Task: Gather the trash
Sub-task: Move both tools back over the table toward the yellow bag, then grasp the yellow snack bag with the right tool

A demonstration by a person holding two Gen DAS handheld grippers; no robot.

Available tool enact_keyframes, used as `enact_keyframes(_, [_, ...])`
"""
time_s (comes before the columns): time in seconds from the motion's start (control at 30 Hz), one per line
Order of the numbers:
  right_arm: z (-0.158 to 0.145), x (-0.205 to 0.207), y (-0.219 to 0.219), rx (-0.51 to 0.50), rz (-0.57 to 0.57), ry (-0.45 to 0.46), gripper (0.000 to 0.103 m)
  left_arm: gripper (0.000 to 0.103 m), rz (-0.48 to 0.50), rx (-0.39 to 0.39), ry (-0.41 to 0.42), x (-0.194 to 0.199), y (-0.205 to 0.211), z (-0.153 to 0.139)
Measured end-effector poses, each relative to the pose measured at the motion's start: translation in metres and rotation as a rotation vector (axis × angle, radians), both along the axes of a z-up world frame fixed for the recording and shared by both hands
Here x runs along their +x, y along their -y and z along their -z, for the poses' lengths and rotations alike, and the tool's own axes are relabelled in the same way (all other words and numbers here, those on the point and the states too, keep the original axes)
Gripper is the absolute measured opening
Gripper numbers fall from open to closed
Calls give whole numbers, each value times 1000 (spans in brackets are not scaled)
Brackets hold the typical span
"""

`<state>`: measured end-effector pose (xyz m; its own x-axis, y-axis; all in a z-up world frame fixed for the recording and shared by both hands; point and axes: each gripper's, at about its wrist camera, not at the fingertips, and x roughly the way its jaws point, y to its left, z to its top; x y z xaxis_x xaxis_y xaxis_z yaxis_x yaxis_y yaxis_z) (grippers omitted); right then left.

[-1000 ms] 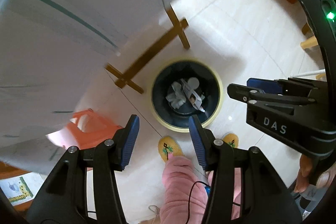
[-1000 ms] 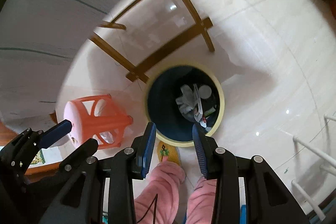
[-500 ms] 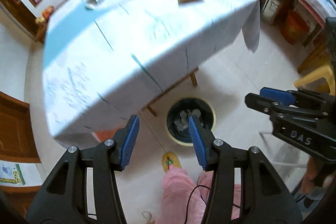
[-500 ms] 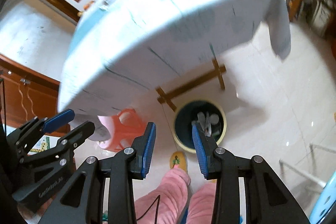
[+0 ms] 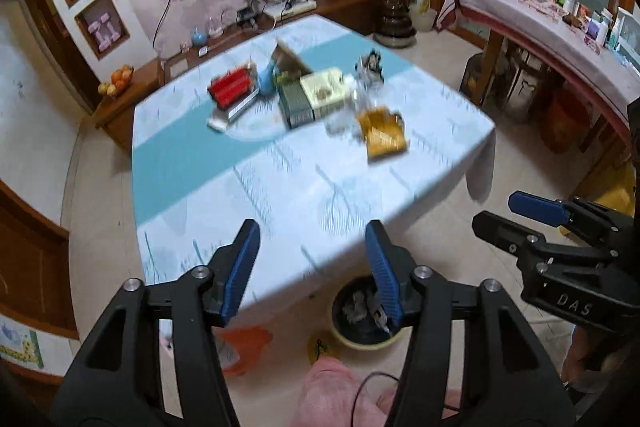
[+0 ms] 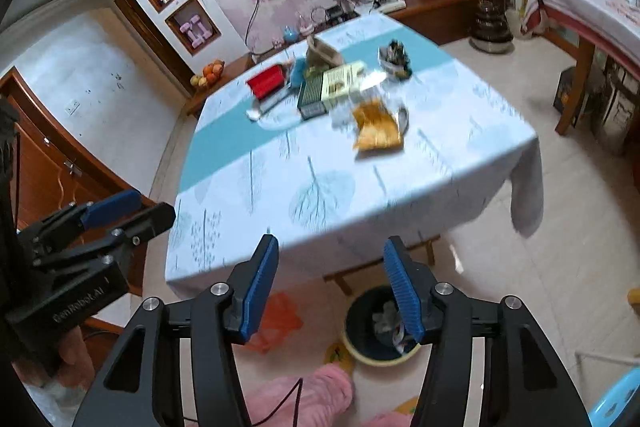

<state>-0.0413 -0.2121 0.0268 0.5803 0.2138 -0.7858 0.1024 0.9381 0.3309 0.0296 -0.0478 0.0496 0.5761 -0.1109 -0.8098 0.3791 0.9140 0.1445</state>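
Observation:
A round dark trash bin (image 5: 360, 323) with a yellow rim stands on the floor by the table's near edge, with crumpled paper and wrappers inside; it also shows in the right wrist view (image 6: 378, 331). A yellow snack bag (image 5: 382, 135) lies on the tablecloth, also seen in the right wrist view (image 6: 376, 127). My left gripper (image 5: 312, 267) is open and empty, above the table's near edge. My right gripper (image 6: 332, 287) is open and empty, above the bin and table edge.
The table (image 5: 288, 187) with a white and teal cloth holds a red box (image 5: 232, 89), a green and cream box (image 5: 316, 101), glasses and a blue cup. An orange stool (image 6: 276, 319) stands under the table. A side table (image 5: 560, 23) stands at right.
Both grippers have tilted up and away from the bin. The views went from looking straight down into the bin to showing the whole tabletop. Both stay open and empty.

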Motion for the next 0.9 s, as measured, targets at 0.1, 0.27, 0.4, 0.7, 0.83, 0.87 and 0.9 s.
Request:
enact_keyframes(0.1, [-2, 22, 4, -11, 30, 19, 69, 59, 41, -4, 8, 23, 8, -7])
enact_keyframes(0.27, [3, 71, 19, -31, 111, 5, 74, 60, 144, 2, -40, 81, 29, 2])
enact_keyframes(0.4, [28, 120, 31, -33, 174, -46, 74, 60, 230, 15, -78, 130, 45, 22])
enact_keyframes(0.7, [121, 223, 30, -70, 254, -197, 74, 60, 370, 30, -159, 226, 71, 82])
enact_keyframes(0.83, [154, 253, 22, -125, 257, -252, 74, 60, 423, 33, -181, 254, 80, 101])
enact_keyframes(0.87, [161, 258, 19, -132, 256, -262, 74, 60, 432, 30, -190, 260, 82, 105])
enact_keyframes(0.9, [166, 261, 17, -136, 254, -267, 74, 60, 435, 29, -196, 263, 83, 107])
